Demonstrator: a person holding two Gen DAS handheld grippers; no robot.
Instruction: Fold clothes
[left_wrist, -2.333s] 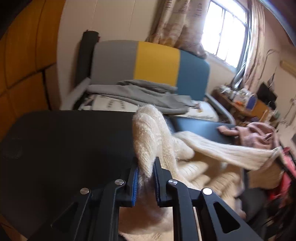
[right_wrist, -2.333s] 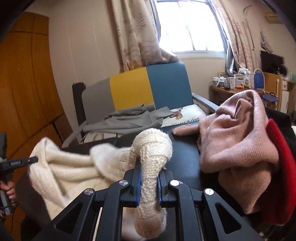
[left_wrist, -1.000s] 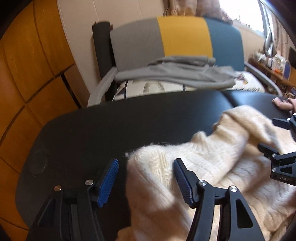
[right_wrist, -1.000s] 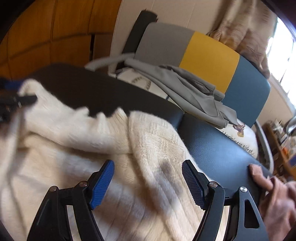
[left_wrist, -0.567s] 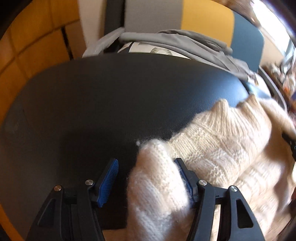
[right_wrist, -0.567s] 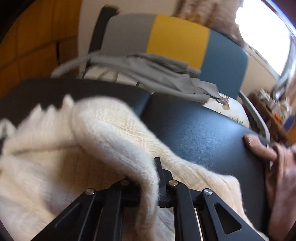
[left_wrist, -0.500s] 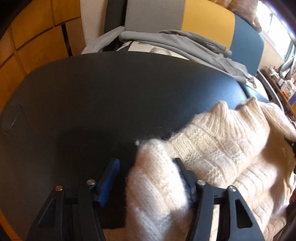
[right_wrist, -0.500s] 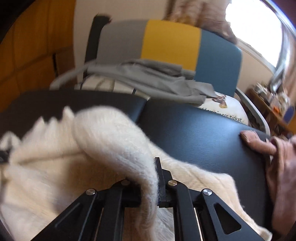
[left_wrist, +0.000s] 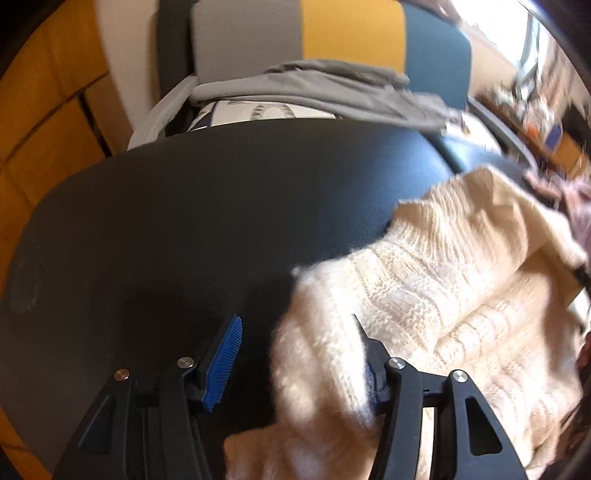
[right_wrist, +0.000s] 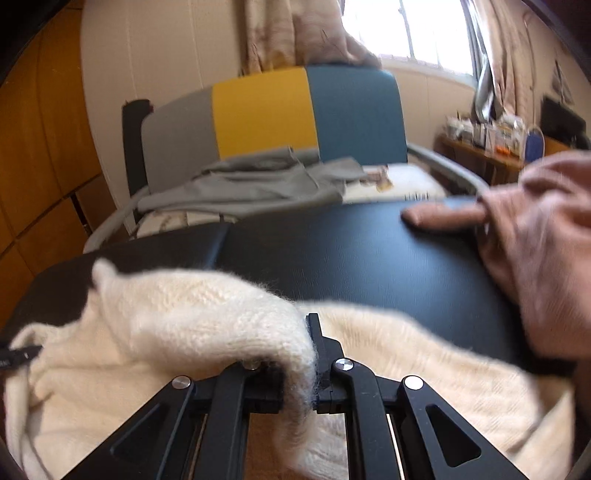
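A cream knitted sweater (left_wrist: 443, 280) lies bunched on the black table (left_wrist: 184, 221). My left gripper (left_wrist: 295, 354) is open, with a thick fold of the sweater lying between its jaws against the right finger; the left blue pad (left_wrist: 223, 363) is bare. In the right wrist view the sweater (right_wrist: 184, 314) drapes over my right gripper (right_wrist: 297, 354), which is shut on a fold of it just above the table (right_wrist: 369, 266).
A pink garment (right_wrist: 535, 240) lies on the table's right side. Behind the table stands a grey, yellow and blue chair (right_wrist: 266, 114) with grey clothes (right_wrist: 258, 181) on its seat. A cluttered desk (right_wrist: 491, 147) is at the far right under the window.
Both grippers let go of the sweater and opened about a second ago. The right gripper then shut on a new fold and has lifted it; the left stays open around a fold.
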